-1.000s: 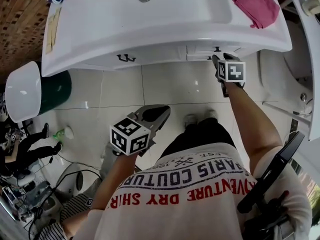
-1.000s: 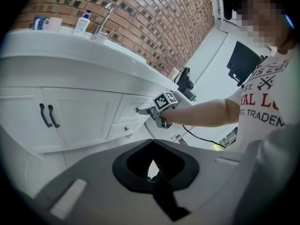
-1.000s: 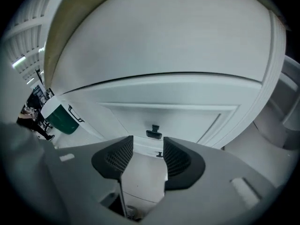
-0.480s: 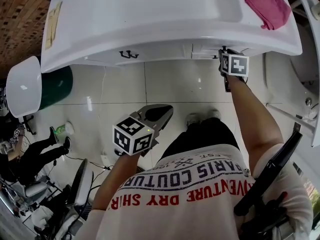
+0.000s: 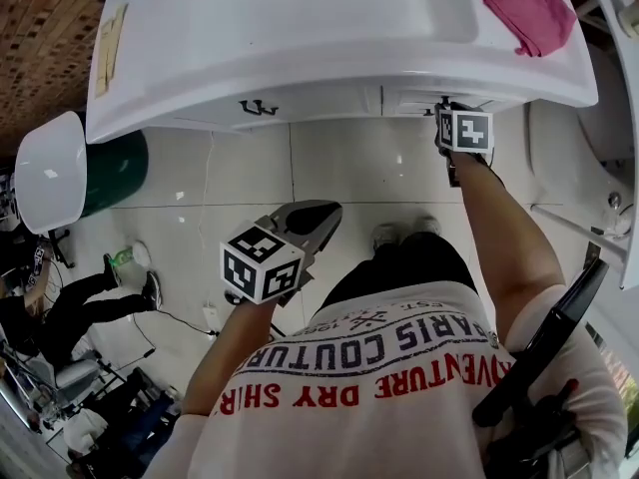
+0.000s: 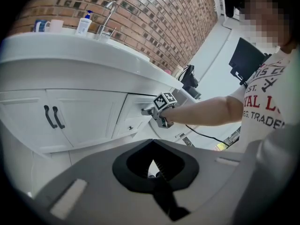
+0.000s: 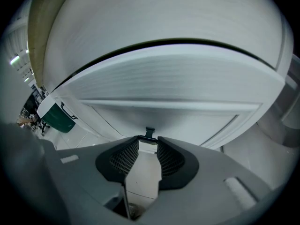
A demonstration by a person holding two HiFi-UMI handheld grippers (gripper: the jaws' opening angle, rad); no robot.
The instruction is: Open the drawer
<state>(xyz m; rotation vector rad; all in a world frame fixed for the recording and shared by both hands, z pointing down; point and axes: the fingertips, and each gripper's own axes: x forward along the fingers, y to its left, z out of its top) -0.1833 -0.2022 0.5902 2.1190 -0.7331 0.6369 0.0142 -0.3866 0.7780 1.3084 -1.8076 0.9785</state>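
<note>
A white vanity [image 5: 329, 63] carries a small drawer [image 5: 409, 101] under the counter's right part, with a dark handle [image 7: 149, 134]. My right gripper [image 5: 446, 108] is at that drawer front, also visible from the side [image 6: 147, 111]. In the right gripper view the handle's bar spans the gap between the two fingertips [image 7: 148, 142] and touches both; the jaws are closing on it. The drawer front sits flush with the cabinet. My left gripper [image 5: 312, 220] hangs lower over the floor, shut and empty [image 6: 151, 146].
Left of the drawer are two cabinet doors with dark handles [image 5: 258, 107]. A pink cloth [image 5: 527, 10] lies on the counter's right end. A green bin [image 5: 115, 173] with a white lid stands at the left. A white fixture [image 5: 604, 88] stands close on the right.
My right gripper has edged slightly closer to the drawer front. My left gripper has stayed low over the floor.
</note>
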